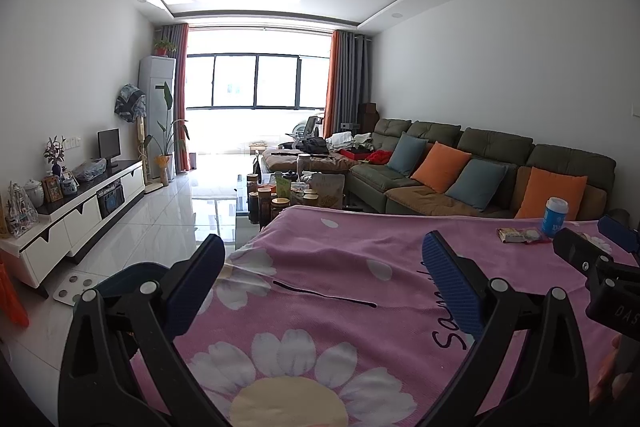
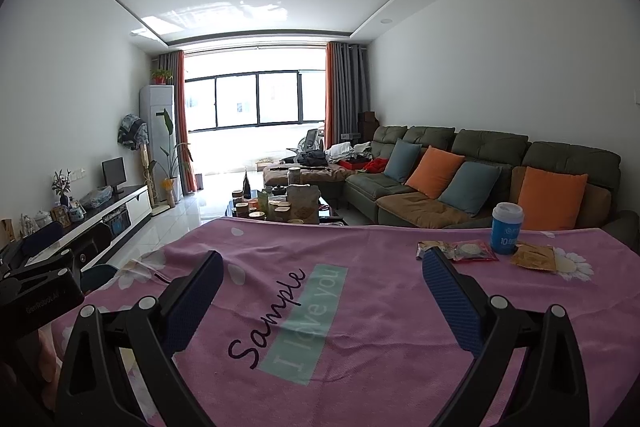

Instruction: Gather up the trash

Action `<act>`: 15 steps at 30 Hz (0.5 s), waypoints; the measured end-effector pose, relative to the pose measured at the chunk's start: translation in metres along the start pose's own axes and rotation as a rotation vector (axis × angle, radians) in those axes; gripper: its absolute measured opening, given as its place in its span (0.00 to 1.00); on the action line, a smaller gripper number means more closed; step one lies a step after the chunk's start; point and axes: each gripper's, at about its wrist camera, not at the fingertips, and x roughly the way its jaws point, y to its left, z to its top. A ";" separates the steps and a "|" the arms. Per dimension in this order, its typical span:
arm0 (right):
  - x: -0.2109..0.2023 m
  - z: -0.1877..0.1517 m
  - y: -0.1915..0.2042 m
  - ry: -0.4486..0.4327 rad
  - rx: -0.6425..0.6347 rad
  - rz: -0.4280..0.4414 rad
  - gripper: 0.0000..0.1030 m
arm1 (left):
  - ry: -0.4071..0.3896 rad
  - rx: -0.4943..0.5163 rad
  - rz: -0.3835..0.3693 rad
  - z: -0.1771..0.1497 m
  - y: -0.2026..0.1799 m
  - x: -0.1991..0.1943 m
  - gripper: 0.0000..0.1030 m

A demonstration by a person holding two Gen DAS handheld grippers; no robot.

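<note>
On the pink flowered cloth at the far right lie a red snack wrapper, a crumpled wrapper beside it and a brown wrapper. A blue and white cup stands behind them. In the left wrist view the wrappers and cup show far right. My right gripper is open and empty above the cloth, its right fingertip near the crumpled wrapper. My left gripper is open and empty over the cloth's left part. The right gripper shows at that view's right edge.
A dark bin stands on the floor left of the table, partly hidden by my left finger. Beyond the table are a coffee table with jars, a green sofa with cushions and a TV cabinet on the left.
</note>
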 end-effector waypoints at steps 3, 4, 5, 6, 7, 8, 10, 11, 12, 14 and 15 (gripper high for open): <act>0.000 0.000 0.000 0.001 0.001 0.001 0.93 | 0.002 0.003 0.001 0.000 -0.002 0.000 0.95; 0.000 0.000 0.000 0.000 0.000 0.000 0.93 | 0.001 0.002 0.001 0.000 -0.002 0.000 0.95; 0.000 0.000 0.000 -0.001 0.000 -0.001 0.93 | 0.002 0.002 0.001 0.000 -0.002 0.001 0.95; 0.000 0.000 -0.001 -0.002 0.000 -0.001 0.93 | 0.003 0.002 0.001 0.000 -0.002 0.000 0.95; 0.000 0.000 0.000 -0.001 0.000 0.000 0.93 | 0.003 0.002 0.000 0.000 -0.002 0.001 0.95; 0.000 0.000 0.000 -0.002 -0.001 -0.002 0.93 | 0.004 0.001 0.000 0.000 -0.002 0.001 0.95; 0.000 0.000 -0.001 -0.002 0.001 0.001 0.93 | 0.004 0.002 0.000 0.000 -0.003 0.001 0.95; 0.000 0.001 -0.001 -0.002 0.001 0.001 0.93 | 0.004 0.003 0.000 -0.001 -0.003 0.001 0.95; -0.001 0.001 -0.001 -0.002 0.000 0.001 0.93 | 0.005 0.004 0.000 -0.001 -0.003 0.001 0.95; 0.000 0.001 -0.001 -0.002 0.001 0.002 0.93 | 0.007 0.005 0.000 -0.001 -0.003 0.001 0.95; -0.001 0.001 -0.002 -0.003 0.001 0.001 0.93 | 0.008 0.006 -0.001 -0.002 -0.004 0.001 0.95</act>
